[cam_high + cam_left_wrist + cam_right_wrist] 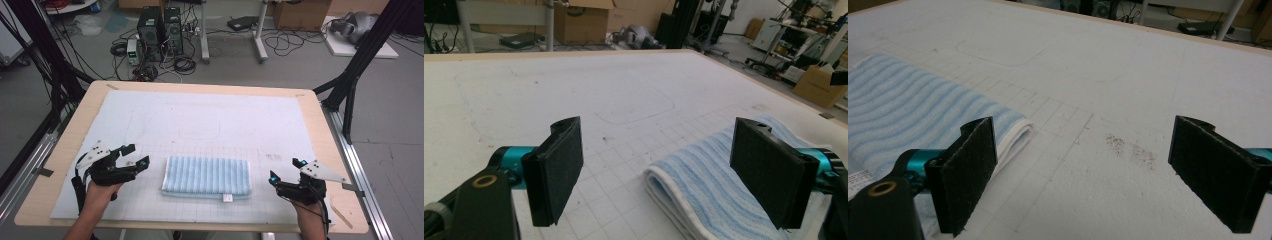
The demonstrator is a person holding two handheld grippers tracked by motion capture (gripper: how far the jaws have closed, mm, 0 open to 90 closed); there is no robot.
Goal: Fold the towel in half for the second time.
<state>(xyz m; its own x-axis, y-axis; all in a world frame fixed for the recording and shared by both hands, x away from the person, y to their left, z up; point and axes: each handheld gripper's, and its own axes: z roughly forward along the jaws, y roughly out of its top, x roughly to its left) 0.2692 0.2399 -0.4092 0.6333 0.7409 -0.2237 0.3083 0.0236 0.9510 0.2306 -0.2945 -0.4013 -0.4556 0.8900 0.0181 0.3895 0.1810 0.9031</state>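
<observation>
Item: folded towel (206,176), pale blue with lighter stripes and a white edge, lying flat on the surface (200,115) near its front edge, between the two hands. A small white label (227,198) sticks out at its front edge. Folded layers show at both short ends in the two gripper views.

Item: left tongs (136,155), held in the person's left hand (102,192) at the left of the towel, pointing across toward it. Jaws stand wide apart with nothing between them; not touching the towel. In the left gripper view the towel's near end lies on the surface just beyond and below the right-hand jaw.

Item: right tongs (286,170), held in the person's right hand (307,205) at the right of the towel, near it but apart. Jaws stand wide apart, nothing between them. In the right gripper view the towel's end lies beyond the left-hand jaw, and a patch of dark specks (1130,150) marks the surface between the jaws.

Item: surface, a wooden top covered by a white mat printed with a faint grid and a rounded outline (200,131) beyond the towel.

Surroundings: floor beyond the far edge with two computer towers (160,32), loose cables and cardboard boxes (300,12)
</observation>
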